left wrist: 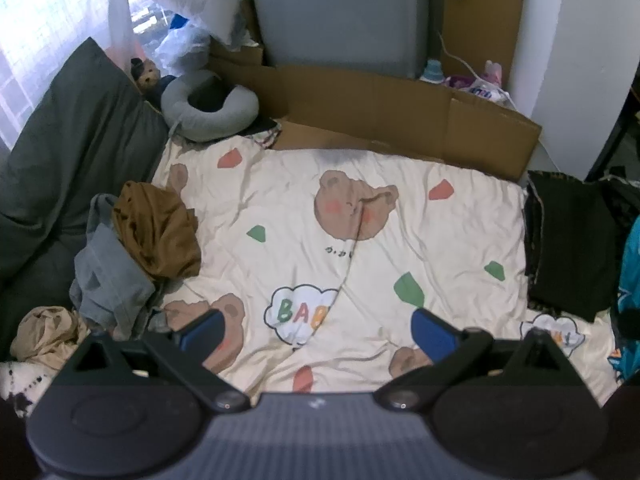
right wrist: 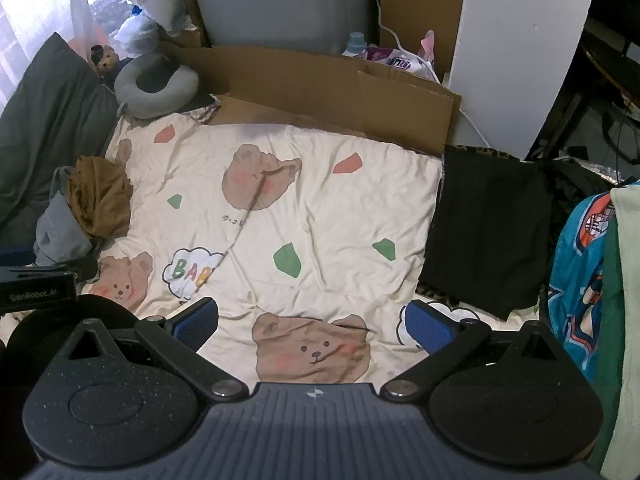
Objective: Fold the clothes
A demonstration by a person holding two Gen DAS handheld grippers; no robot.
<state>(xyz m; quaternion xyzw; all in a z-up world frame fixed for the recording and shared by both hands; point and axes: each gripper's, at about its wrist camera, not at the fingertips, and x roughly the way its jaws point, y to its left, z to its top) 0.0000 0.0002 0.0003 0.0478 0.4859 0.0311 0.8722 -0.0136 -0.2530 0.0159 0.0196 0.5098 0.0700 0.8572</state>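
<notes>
— Hovering over the bear-print quilt (left wrist: 360, 264), the left gripper (left wrist: 320, 330) and right gripper (right wrist: 312, 322) both have fingers spread wide, holding nothing.

— And the clothes?

— Crumpled brown garment (left wrist: 156, 232) on grey garment (left wrist: 112, 280) at the quilt's left edge; folded black garment (right wrist: 488, 232) right. Cardboard (left wrist: 400, 112) beyond.
</notes>
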